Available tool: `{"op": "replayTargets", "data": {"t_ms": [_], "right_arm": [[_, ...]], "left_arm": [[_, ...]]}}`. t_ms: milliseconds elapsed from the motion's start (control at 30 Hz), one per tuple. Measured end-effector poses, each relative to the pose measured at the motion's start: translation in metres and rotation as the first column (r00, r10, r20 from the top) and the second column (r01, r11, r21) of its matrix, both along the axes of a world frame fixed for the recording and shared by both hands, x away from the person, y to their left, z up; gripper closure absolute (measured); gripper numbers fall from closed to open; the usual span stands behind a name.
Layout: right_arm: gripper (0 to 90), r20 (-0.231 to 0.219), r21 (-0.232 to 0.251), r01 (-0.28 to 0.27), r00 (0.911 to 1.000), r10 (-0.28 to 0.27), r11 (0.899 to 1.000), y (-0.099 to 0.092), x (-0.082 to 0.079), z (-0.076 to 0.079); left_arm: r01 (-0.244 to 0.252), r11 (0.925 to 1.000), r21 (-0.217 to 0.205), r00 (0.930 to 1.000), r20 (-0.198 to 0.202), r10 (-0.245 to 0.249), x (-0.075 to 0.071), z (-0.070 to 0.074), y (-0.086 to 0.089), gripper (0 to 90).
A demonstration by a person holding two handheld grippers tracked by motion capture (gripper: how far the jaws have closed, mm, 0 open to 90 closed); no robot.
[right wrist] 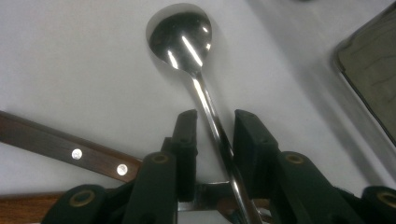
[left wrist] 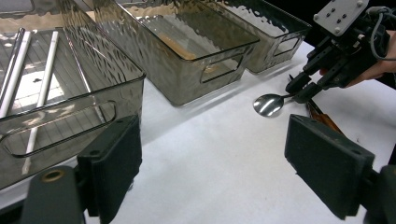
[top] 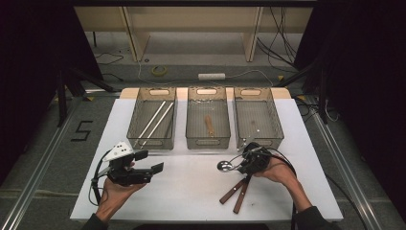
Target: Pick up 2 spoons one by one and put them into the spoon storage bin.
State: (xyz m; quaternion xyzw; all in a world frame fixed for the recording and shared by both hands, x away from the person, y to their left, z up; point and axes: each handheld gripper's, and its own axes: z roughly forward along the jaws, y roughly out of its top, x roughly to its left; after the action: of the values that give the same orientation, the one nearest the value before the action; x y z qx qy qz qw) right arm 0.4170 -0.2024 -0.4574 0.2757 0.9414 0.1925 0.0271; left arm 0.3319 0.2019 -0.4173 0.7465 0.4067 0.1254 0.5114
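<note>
Spoon (right wrist: pixel 187 42) lies on the white table (top: pixel 191 191) just in front of the right bin (top: pixel 274 127), its bowl toward the middle of the table and its handle running back between the jaws of the right gripper (top: pixel 242 162). In the right gripper view those jaws stand to either side of the handle with a sliver of space on each flank, so they are narrowed about it but not pressing. Three smoky clear bins sit in a row behind the spoon: the left bin (top: pixel 139 139) holds two pale straws (top: pixel 154 122), the middle bin (top: pixel 208 141) one brown wooden piece (top: pixel 209 125), and the right bin something small and pale that is too small to tell. Two wooden-handled utensils (top: pixel 235 191) lie just nearer the person than the spoon, crossing under the right gripper (their working ends are hidden). Left gripper (top: pixel 146 167) hovers well to the left of the spoon, jaws wide apart with nothing between them.
</note>
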Motion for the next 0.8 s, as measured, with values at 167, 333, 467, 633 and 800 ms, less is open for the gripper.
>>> {"op": "replayTargets", "data": {"t_ms": [167,333,467,633,800], "right_arm": [[73.8,0.003,-0.025,-0.006,1.0,0.006,1.0,0.0013,0.0009,-0.0027],[76.7,0.018,-0.041,-0.017,0.9997,0.018,0.999,0.0027,0.0003,-0.0028],[79.7,0.027,-0.052,-0.043,0.9986,0.045,0.998,0.004,-0.0008,-0.0025],[83.5,0.045,-0.063,-0.076,0.9959,0.079,0.995,0.0056,-0.0028,-0.0025],[89.8,0.073,-0.09,-0.107,0.9909,0.114,0.99,0.0067,-0.0033,-0.0023]], "left_arm": [[0.001,1.0,-0.002,1.0,-0.001,-0.001,0.0002,-0.0001,-0.0002,18.6],[0.005,1.0,0.005,1.0,0.002,-0.006,-0.0002,0.0002,-0.0006,18.7],[0.006,1.0,0.005,1.0,0.003,-0.006,-0.0002,0.0001,-0.0005,18.8],[0.006,0.9999,0.008,1.0,0.002,-0.006,-0.0002,-0.0001,-0.0012,18.9],[0.006,1.0,0.007,1.0,0.004,-0.006,-0.0004,0.0001,-0.0009,18.9]]}}
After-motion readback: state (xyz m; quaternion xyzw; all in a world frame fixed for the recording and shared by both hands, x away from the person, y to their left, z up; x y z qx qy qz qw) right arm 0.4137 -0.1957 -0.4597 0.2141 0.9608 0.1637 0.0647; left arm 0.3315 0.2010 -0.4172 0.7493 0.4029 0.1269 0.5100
